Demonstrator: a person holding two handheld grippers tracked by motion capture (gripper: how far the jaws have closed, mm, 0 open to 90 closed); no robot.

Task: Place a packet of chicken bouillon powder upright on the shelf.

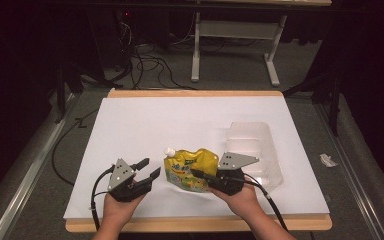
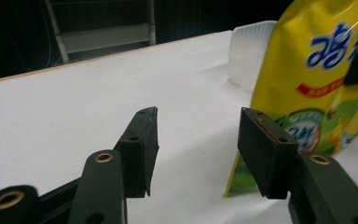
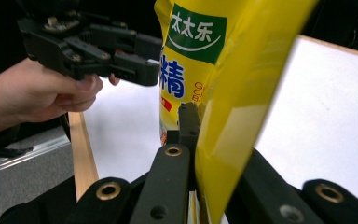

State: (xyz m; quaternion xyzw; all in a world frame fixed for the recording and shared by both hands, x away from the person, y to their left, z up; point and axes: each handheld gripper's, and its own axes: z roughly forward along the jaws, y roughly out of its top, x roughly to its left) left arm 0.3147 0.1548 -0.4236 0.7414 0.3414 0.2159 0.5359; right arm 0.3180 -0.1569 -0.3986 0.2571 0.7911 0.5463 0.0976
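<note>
A yellow spout pouch (image 1: 190,169) with a white cap (image 1: 169,151) stands tilted near the front middle of the white sheet (image 1: 180,120). My right gripper (image 1: 202,175) is shut on the pouch's right edge. In the right gripper view the glossy pouch (image 3: 214,70) rises between that gripper's jaws (image 3: 199,126). My left gripper (image 1: 150,168) is held just left of the pouch, open and holding nothing. In the left gripper view its jaws (image 2: 198,121) stand apart, with the pouch (image 2: 317,70) beyond the right one. The left gripper (image 3: 156,58) also appears in the right gripper view, held in a hand.
A clear plastic tray (image 1: 255,145) lies on the sheet behind and to the right of the pouch, and shows as a pale tray (image 2: 249,56) in the left gripper view. The table's wooden front edge (image 1: 195,224) is close to both hands. Cables and a desk frame (image 1: 230,45) lie on the floor beyond.
</note>
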